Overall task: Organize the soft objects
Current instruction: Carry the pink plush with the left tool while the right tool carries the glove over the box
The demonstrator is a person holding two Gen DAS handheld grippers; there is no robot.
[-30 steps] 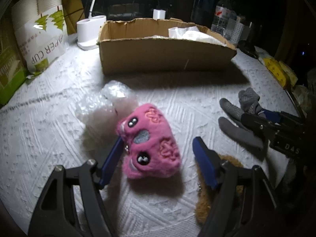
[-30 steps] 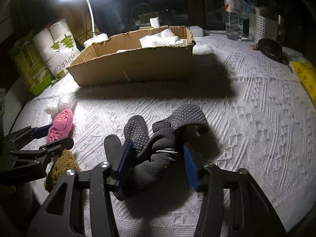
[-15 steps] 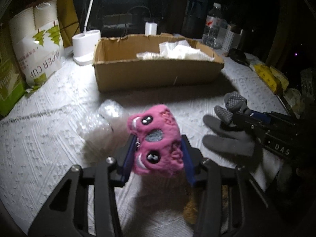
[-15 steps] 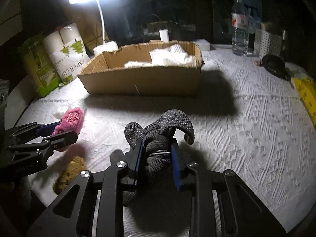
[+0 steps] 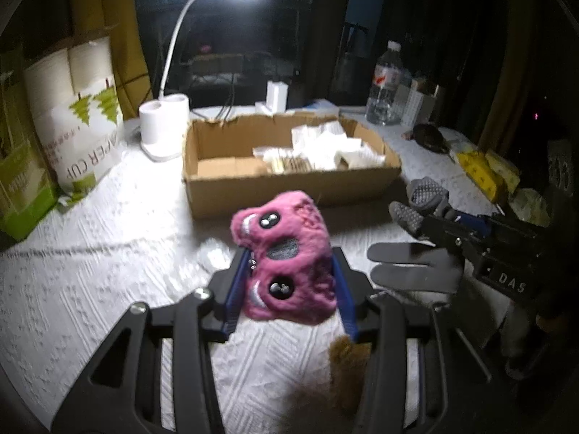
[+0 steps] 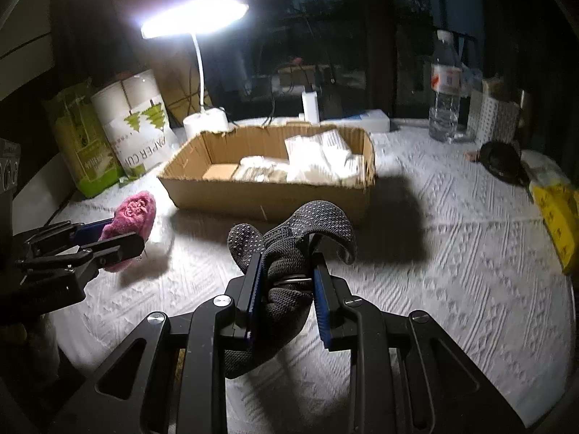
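Eyes of fuzzy pink plush toy (image 5: pixel 286 260), pinched in left gripper (image 5: pixel 287 285), show only there; right gripper (image 6: pixel 286 289) clamps dark grey knit gloves (image 6: pixel 289 253).

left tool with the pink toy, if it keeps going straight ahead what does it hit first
Most likely the cardboard box. The left tool, shut on the pink toy, points at the box's near wall with only bare tablecloth between. The toy looks lifted, so depending on height it might pass over the rim.
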